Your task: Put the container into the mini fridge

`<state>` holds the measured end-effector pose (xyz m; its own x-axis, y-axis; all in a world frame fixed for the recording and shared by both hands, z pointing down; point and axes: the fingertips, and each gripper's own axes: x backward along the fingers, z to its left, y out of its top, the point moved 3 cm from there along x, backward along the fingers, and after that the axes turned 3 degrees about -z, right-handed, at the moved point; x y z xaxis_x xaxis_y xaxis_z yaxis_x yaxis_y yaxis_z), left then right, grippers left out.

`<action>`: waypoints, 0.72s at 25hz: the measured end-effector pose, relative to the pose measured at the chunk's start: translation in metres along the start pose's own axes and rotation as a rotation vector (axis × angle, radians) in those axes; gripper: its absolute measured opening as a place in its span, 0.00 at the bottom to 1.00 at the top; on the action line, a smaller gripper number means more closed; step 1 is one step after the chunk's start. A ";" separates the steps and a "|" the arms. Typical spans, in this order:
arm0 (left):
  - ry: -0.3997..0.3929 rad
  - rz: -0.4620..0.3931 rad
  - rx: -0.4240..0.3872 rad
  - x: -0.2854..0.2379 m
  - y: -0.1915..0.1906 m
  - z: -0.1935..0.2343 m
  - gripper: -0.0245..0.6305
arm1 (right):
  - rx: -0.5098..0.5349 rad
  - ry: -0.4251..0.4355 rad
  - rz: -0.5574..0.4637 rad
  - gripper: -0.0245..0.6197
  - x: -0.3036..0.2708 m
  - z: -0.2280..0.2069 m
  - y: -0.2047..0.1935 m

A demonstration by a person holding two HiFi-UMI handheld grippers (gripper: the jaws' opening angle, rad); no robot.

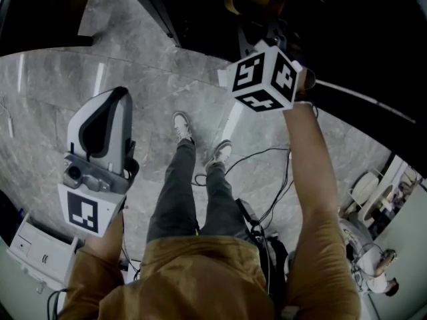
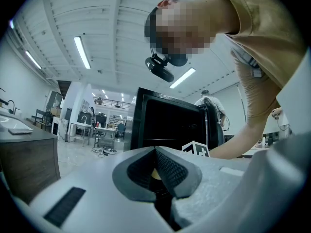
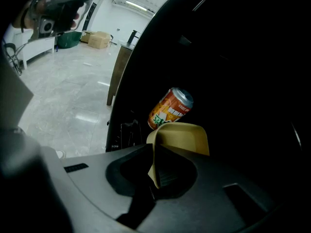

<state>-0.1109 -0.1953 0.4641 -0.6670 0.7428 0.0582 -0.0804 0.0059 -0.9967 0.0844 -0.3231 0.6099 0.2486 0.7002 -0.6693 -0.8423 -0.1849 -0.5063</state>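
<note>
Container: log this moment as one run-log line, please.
right claw: shut on container wall | container: held inside dark mini fridge, not released | orange can: beyond container | left claw: shut, empty

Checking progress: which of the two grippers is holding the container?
The right gripper: its jaws pinch the wall of the yellow container, while the left gripper is shut on nothing.

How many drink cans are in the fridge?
1. An orange can shows inside the dark mini fridge, just beyond the yellow container. The darkness may hide others.
</note>
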 end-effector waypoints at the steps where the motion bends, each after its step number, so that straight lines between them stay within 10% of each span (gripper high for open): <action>1: 0.001 -0.001 0.002 0.000 0.000 0.001 0.04 | -0.001 -0.002 0.002 0.05 0.000 -0.001 0.000; 18: 0.011 0.009 0.007 0.004 -0.002 0.002 0.04 | -0.024 -0.030 0.019 0.09 -0.010 -0.002 -0.001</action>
<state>-0.1152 -0.1940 0.4661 -0.6598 0.7499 0.0485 -0.0798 -0.0058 -0.9968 0.0843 -0.3311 0.6157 0.2173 0.7169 -0.6625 -0.8349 -0.2151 -0.5066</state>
